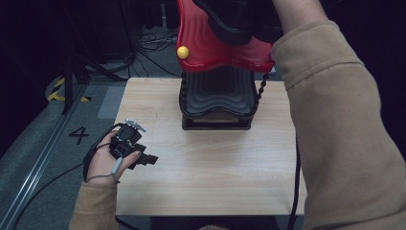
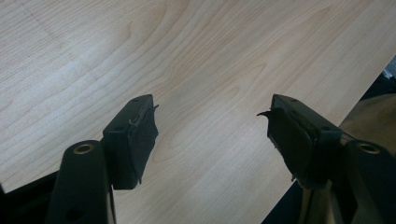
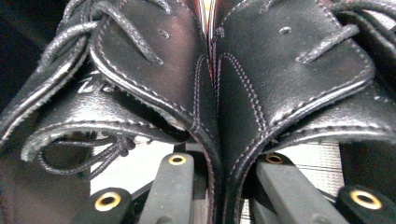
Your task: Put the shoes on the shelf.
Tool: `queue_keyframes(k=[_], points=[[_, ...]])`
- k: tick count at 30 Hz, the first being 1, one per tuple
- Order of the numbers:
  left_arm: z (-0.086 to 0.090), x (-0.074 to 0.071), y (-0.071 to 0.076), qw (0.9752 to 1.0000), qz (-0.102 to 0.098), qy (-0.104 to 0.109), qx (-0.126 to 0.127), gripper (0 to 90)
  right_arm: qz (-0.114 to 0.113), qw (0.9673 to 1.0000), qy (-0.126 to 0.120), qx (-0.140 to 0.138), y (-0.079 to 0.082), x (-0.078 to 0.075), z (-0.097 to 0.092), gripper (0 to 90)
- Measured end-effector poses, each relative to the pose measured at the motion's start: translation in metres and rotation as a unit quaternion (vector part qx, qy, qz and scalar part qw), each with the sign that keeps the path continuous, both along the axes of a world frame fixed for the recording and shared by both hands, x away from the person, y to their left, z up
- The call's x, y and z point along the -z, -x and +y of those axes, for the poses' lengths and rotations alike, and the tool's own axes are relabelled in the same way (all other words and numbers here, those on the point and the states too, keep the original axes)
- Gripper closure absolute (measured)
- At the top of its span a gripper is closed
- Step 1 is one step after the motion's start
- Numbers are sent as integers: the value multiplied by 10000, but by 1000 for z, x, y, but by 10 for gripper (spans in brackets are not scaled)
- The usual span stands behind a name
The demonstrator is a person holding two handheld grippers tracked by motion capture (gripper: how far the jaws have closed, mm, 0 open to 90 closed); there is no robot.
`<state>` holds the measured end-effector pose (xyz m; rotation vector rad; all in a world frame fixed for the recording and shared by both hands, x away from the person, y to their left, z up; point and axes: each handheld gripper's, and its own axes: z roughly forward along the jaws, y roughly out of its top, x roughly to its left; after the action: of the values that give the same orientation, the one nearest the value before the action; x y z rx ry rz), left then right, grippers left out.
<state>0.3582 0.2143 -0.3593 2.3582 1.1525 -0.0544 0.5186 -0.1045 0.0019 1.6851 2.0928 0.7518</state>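
Observation:
In the right gripper view a pair of black leather lace-up shoes (image 3: 219,70) is pressed side by side, their inner collars pinched between my right gripper (image 3: 224,163), which is shut on them. In the high view the shoes hang close to the camera over the table's far side. One shows a red sole (image 1: 206,48) with a yellow dot, and a black ribbed sole (image 1: 218,93) lies below it. A lace (image 1: 261,91) dangles beside them. My left gripper (image 1: 146,159) rests at the table's left edge, its jaws open (image 2: 210,130) over bare wood.
The light wooden table (image 1: 206,163) has its left edge beside my left hand. A tan sleeve (image 1: 335,124) crosses the right side of the high view. Cables and a rail lie on the grey floor (image 1: 43,143) to the left.

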Motion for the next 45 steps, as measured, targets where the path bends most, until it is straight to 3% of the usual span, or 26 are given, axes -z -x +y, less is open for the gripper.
queue_keyframes(k=[15,20,31,34,45], points=[[13,3,-3,9998,30,161,-104,329,-336,9985,-217,372,-38,14,5,812],[16,3,-4,9997,21,183,-144,329,-412,9980,-114,461,-43,20,12,811],[14,3,-4,9997,42,195,-114,329,-619,9960,-151,620,-47,33,20,804],[14,3,-4,9997,34,197,-121,330,-552,9958,-381,623,-48,39,22,797],[14,1,-2,9997,29,231,-111,329,-580,9954,-453,616,-51,55,24,788]])
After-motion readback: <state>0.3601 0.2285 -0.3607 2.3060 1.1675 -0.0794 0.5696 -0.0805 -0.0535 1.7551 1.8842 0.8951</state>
